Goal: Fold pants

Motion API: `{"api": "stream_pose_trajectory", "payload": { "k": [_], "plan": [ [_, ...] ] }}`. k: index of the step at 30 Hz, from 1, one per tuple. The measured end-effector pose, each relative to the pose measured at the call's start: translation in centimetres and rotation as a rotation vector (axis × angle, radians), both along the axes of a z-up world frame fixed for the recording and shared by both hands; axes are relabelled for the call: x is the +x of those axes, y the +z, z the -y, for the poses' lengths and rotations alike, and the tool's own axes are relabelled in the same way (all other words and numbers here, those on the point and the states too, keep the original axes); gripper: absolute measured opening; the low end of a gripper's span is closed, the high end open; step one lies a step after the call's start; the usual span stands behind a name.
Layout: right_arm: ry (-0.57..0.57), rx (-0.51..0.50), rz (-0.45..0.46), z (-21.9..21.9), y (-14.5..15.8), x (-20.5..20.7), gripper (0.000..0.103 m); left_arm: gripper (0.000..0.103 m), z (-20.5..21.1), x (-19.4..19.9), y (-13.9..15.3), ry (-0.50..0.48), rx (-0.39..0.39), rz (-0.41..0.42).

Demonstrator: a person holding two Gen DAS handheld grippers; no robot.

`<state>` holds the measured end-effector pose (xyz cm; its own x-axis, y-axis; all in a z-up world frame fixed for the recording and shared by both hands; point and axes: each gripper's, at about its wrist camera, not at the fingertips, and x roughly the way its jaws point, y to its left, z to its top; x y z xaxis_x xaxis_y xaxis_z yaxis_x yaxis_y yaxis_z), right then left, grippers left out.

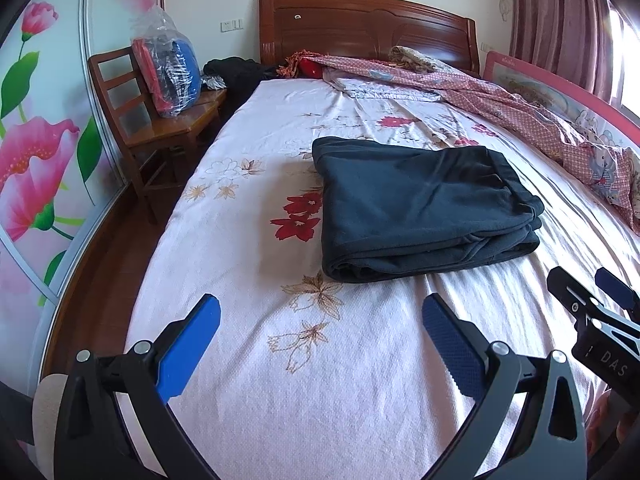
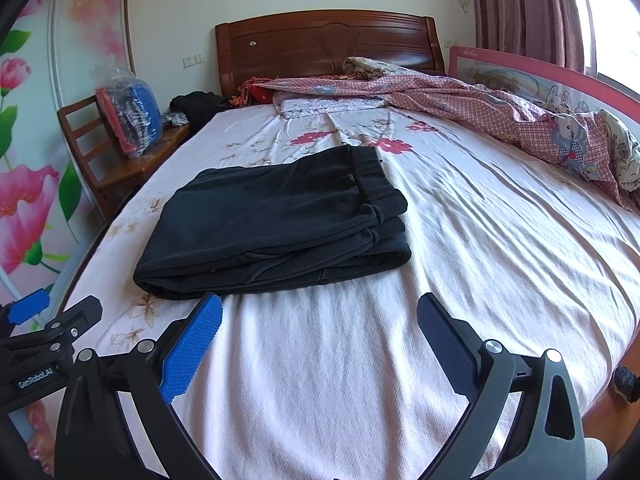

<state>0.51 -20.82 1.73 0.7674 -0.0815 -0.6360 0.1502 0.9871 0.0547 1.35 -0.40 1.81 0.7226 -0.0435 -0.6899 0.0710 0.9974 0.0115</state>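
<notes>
A clear plastic bag stands on the seat of a wooden chair at the left side of the bed; inside it are folded red and blue fabric items, leaning against the chair back. Beside the chair, near the headboard, lies a dark heap of clothes. The pants lie folded in a thick, layered rectangle on the flowered sheet, about mid-bed and somewhat toward the foot, with the waistband on the right and the rounded fold edge facing the cameras. The left tool hangs released over bare sheet short of the pants, its blue pads spread wide and holding nothing. The right tool is likewise spread wide and holding nothing, its left pad just in front of the pants' near edge. The two tools sit close side by side. A crumpled pink checked quilt runs along the right side of the bed against a padded rail; open sheet lies between quilt and pants and across the near end.
</notes>
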Motion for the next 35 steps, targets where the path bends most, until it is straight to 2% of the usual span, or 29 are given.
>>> {"api": "stream_pose_trajectory", "payload": {
  "k": [18, 23, 28, 35],
  "plan": [
    [-0.006, 0.009, -0.011, 0.2, -0.3, 0.1, 0.097, 0.101, -0.2, 0.2, -0.3, 0.013, -0.012, -0.017],
    [-0.006, 0.008, -0.017, 0.2, -0.5, 0.2, 0.097, 0.101, 0.1, 0.1, -0.5, 0.014, 0.017, -0.013],
    [-0.008, 0.012, -0.017, 0.2, -0.5, 0.3, 0.097, 0.101, -0.1, 0.2, -0.5, 0.021, 0.011, -0.018],
    [-0.019, 0.025, -0.024, 0.5, -0.8, 0.2, 0.097, 0.101, -0.5, 1.0, -1.3, 0.042, 0.011, -0.08]
  ]
}}
